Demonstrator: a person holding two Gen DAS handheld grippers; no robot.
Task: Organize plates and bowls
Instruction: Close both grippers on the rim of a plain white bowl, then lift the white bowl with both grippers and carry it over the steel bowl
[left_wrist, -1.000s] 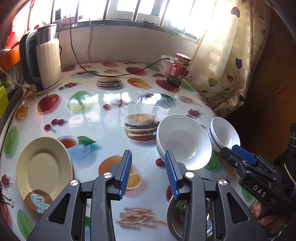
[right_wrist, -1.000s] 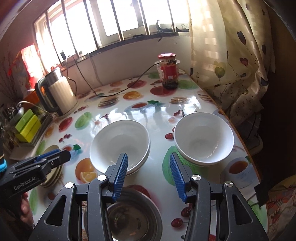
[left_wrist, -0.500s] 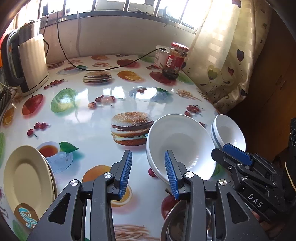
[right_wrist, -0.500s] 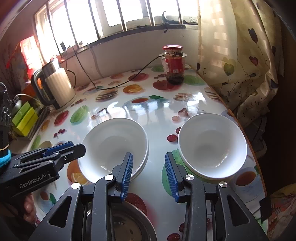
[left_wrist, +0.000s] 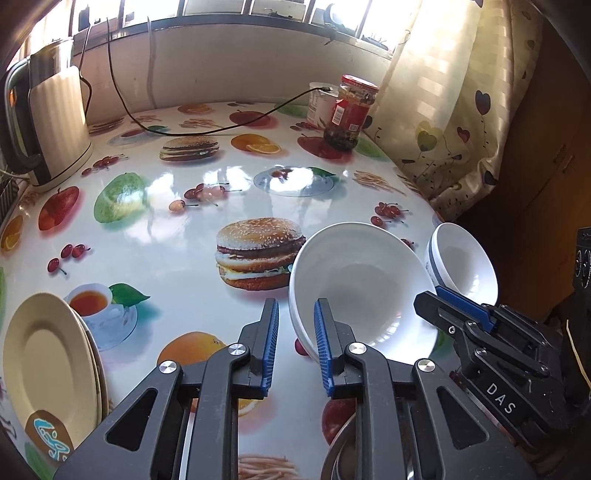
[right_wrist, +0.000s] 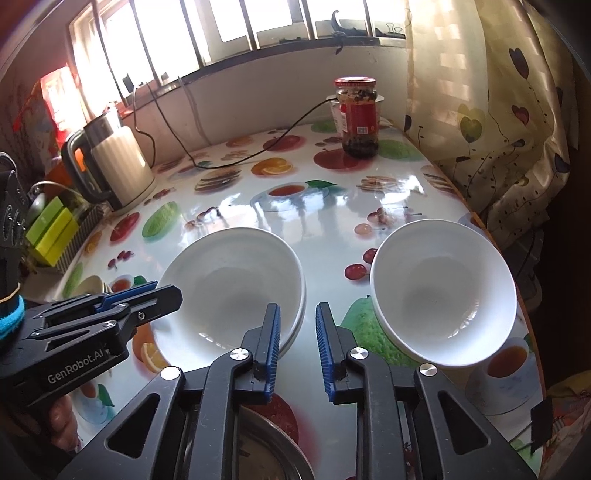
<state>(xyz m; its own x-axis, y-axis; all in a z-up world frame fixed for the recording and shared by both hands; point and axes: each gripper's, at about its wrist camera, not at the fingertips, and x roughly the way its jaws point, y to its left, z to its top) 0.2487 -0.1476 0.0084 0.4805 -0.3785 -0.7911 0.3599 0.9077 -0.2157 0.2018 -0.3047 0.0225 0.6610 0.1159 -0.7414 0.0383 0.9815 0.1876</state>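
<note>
A wide white bowl stack (left_wrist: 360, 284) (right_wrist: 229, 284) sits near the table's front. A deeper white bowl stack (left_wrist: 463, 262) (right_wrist: 441, 288) stands to its right by the table edge. Cream plates (left_wrist: 44, 365) lie stacked at the front left. A steel bowl (left_wrist: 343, 454) (right_wrist: 266, 446) lies under both grippers. My left gripper (left_wrist: 295, 339) is open and empty, with the wide bowl's near rim between its blue pads. My right gripper (right_wrist: 297, 343) is open and empty, over the gap between the two bowl stacks, its left pad near the wide bowl's rim.
A kettle (left_wrist: 48, 122) (right_wrist: 114, 166) stands at the back left, its black cord (left_wrist: 207, 129) trailing across the table. A red-lidded jar (left_wrist: 349, 112) (right_wrist: 358, 118) stands at the back right by the curtain (left_wrist: 461, 110). Green boxes (right_wrist: 51, 229) sit at the far left.
Both grippers have moved forward and closer to the bowls. The wide bowl's rim now lies between my left pads. Both stay open and empty.
</note>
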